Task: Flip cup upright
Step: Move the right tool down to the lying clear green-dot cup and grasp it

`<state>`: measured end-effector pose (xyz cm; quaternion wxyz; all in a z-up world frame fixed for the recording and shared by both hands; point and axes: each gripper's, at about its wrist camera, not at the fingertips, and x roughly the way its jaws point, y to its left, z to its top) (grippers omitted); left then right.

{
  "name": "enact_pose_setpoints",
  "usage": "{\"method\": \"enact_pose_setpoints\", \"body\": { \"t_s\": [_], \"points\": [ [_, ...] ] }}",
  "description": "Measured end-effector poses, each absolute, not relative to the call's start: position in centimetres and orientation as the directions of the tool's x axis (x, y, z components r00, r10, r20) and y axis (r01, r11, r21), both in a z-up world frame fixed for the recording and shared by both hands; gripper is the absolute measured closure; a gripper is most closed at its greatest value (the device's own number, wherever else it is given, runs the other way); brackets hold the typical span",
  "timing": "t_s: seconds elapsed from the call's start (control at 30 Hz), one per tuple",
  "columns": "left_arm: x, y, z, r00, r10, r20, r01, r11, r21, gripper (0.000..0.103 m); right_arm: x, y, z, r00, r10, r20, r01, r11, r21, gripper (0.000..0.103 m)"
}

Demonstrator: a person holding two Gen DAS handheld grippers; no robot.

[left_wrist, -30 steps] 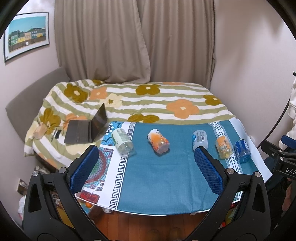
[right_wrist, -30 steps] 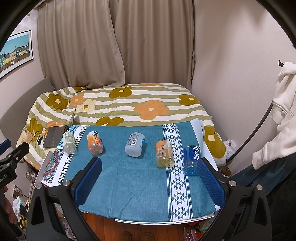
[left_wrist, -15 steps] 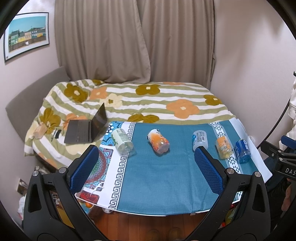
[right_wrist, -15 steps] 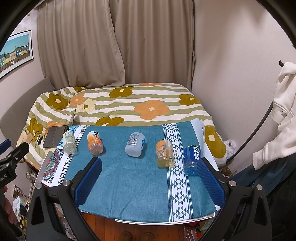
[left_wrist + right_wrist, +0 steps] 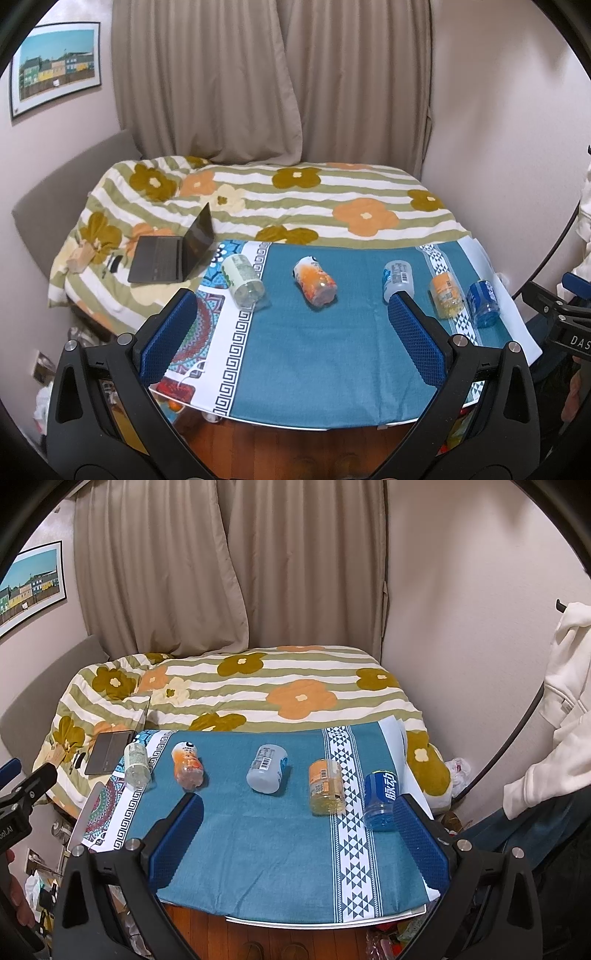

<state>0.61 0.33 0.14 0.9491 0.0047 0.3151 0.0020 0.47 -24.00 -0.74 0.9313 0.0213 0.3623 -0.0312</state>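
Several plastic cups lie on their sides in a row on a table with a teal cloth: a green-label cup at the left, an orange cup, a white cup with blue print, a yellow-orange cup and a blue cup at the right. In the right wrist view they show as the green-label cup, orange cup, white cup, yellow-orange cup and blue cup. My left gripper and right gripper are both open and empty, held back above the table's near edge.
A bed with a flowered striped quilt stands behind the table, with an open laptop on its left part. Curtains hang behind. A white garment hangs at the right. Wooden floor shows below the table edge.
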Motion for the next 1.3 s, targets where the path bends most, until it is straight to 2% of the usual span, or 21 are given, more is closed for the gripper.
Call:
{"method": "enact_pose_setpoints", "body": {
  "t_s": [0.2,0.47,0.7,0.9,1.07,1.3],
  "points": [
    [1.2,0.2,0.1,0.782,0.049,-0.622,-0.058,0.998,0.005,0.000,1.1,-24.7,-0.7,0.734,-0.010,-0.679,0.041,0.999,0.029,0.001],
    [2.5,1.0,-0.7,0.746,0.151,-0.649,-0.182,0.983,0.020,0.000,3.4,-26.5,-2.0,0.720,0.108,-0.686,-0.039,0.993,0.115,0.001],
    [5.8,3.4,-2.7,0.699,0.161,-0.696,-0.223,0.975,0.002,0.000,6.6,-25.3,-4.3,0.675,0.192,-0.713,-0.139,0.981,0.132,0.001],
    [10.6,6.1,-4.9,0.659,0.124,-0.742,-0.218,0.975,-0.031,0.000,8.9,-23.2,-5.3,0.689,0.181,-0.702,-0.168,0.982,0.089,0.001],
    [15.5,8.8,-7.7,0.599,0.091,-0.796,-0.233,0.970,-0.065,0.000,11.9,-21.1,-6.5,0.655,0.175,-0.735,-0.161,0.983,0.091,0.001],
    [21.8,11.5,-12.0,0.496,0.022,-0.868,-0.225,0.969,-0.104,0.000,16.3,-18.4,-9.1,0.573,0.080,-0.816,-0.116,0.993,0.015,0.001]
  ]
}}
